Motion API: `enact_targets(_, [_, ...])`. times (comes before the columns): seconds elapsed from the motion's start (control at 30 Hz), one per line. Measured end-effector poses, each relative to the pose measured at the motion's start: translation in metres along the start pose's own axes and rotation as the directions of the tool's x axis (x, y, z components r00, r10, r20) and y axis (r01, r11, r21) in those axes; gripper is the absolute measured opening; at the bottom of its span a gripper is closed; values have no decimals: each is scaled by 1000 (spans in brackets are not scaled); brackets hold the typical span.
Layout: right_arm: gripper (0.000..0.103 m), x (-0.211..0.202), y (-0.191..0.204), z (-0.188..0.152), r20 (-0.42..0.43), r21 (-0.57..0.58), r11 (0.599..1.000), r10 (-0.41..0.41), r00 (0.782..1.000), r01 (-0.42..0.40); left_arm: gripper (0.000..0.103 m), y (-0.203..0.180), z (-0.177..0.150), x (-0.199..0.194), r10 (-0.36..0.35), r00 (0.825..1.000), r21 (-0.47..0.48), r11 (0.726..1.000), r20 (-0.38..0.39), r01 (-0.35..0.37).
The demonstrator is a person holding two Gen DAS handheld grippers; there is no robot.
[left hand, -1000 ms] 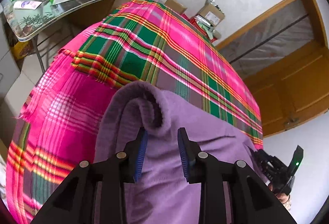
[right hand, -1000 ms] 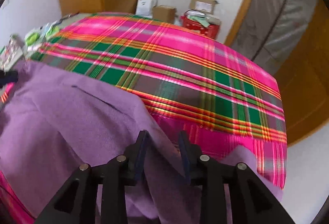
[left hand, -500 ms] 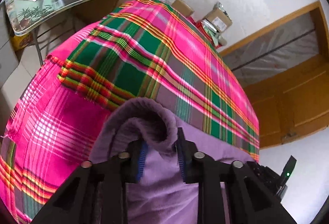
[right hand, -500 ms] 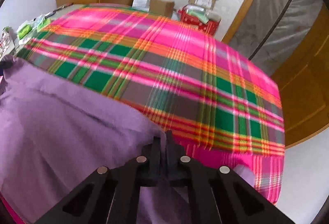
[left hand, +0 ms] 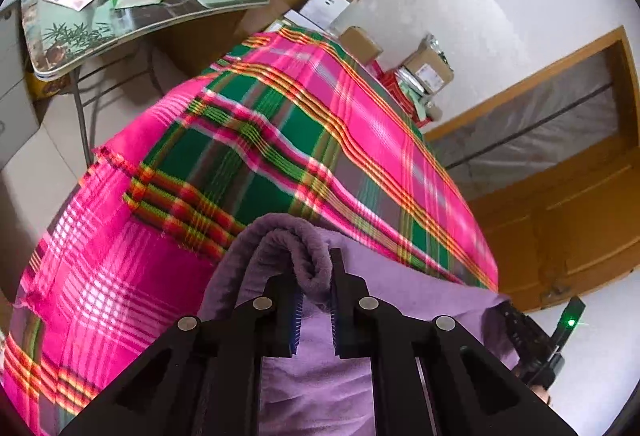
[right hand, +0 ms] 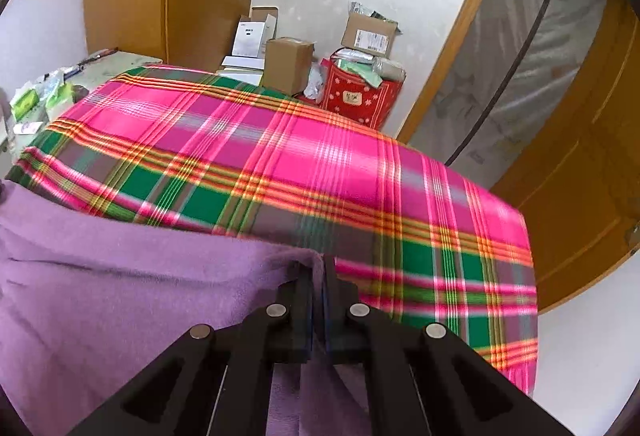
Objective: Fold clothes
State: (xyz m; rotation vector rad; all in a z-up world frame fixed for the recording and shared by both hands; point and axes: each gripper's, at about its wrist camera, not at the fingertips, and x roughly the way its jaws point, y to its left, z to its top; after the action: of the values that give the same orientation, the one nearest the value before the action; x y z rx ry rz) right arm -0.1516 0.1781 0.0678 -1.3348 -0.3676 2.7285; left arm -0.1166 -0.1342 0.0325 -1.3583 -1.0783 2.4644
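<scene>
A purple fleece garment (left hand: 320,368) hangs between my two grippers above a bed covered in pink and green plaid cloth (left hand: 280,139). My left gripper (left hand: 314,292) is shut on a rolled edge of the garment. My right gripper (right hand: 318,276) is shut on the garment's other top corner (right hand: 120,284), which spreads out to the left. The right gripper also shows at the lower right of the left wrist view (left hand: 540,348). The garment's lower part is hidden below both views.
A small table (left hand: 168,11) with tissue packs stands left of the bed. Cardboard boxes (right hand: 288,63) and a red bag (right hand: 360,95) sit by the far wall. A wooden door (right hand: 592,175) and a wrapped mattress (right hand: 512,47) are on the right.
Both grippers closed on the purple garment's top edge and lifted it. The garment now hangs stretched between them, higher above the bed.
</scene>
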Motion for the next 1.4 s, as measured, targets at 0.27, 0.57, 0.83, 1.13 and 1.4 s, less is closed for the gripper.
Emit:
enact_targets(0.27, [3,42,19,27,-16,-48,995,-83,996,82,12,9,11,14,19,1000,-34,999,-3,-19])
enact_targets(0.57, [4,68,37,28,-86,-66,992,-118,989,112,13,18,15,17,12,999,-33,999,-43,-14])
enact_targets(0.83, [14,24,32,29,-14,3,993,-118,993,118,20,13,-1,-26,36,999,84,996,-1,-36])
enact_targets(1.13, [14,-21,67,29,27,-28,1000,2,1000,-2,20,29,-24,-52,60,998,98,994,-28,-57])
enact_targets(1.4, [14,-59,136,-25,-23,-192,946,262,965,-261,20,33,-57,-39,81,980,147,988,-183,-54])
